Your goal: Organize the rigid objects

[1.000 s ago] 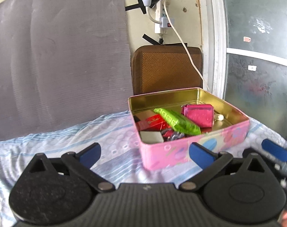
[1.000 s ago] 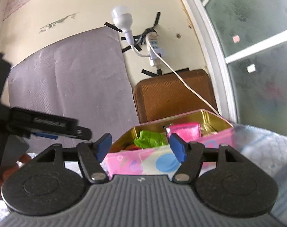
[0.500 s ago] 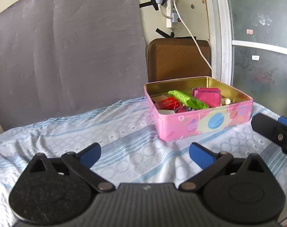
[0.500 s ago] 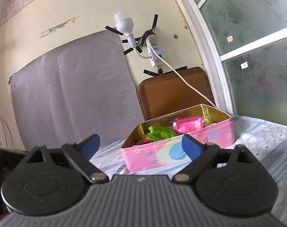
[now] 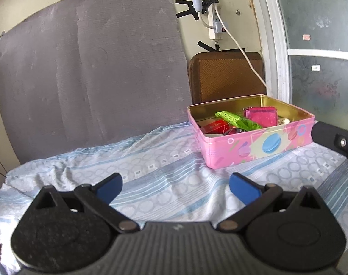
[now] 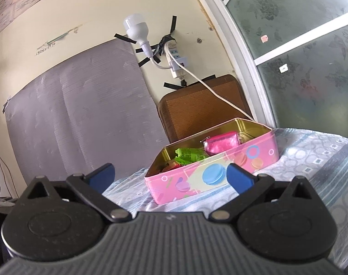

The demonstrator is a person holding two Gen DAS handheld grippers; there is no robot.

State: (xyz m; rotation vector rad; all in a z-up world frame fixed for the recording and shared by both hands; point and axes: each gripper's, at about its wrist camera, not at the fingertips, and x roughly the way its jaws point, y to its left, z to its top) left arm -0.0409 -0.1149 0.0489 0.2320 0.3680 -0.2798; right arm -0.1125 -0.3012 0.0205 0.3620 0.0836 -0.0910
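Right of centre in the left wrist view, the pink tin point(image 5: 251, 145) sits on the patterned bedsheet point(image 5: 151, 178), holding a green packet point(image 5: 238, 120) and pink pouch point(image 5: 262, 115), while the left gripper point(image 5: 175, 186) and right gripper point(image 6: 170, 175) hover spread apart, gripping nothing.

In the left wrist view, bare bedsheet point(image 5: 164, 178) filled the lower centre and left. The pink tin point(image 5: 254, 144) blocked the right middle, with the grey panel point(image 5: 89, 73) walling off the back.

A grey panel point(image 5: 89, 73), bulb point(image 6: 136, 28) and possibly a brown cushion point(image 5: 226, 75) line the wall.
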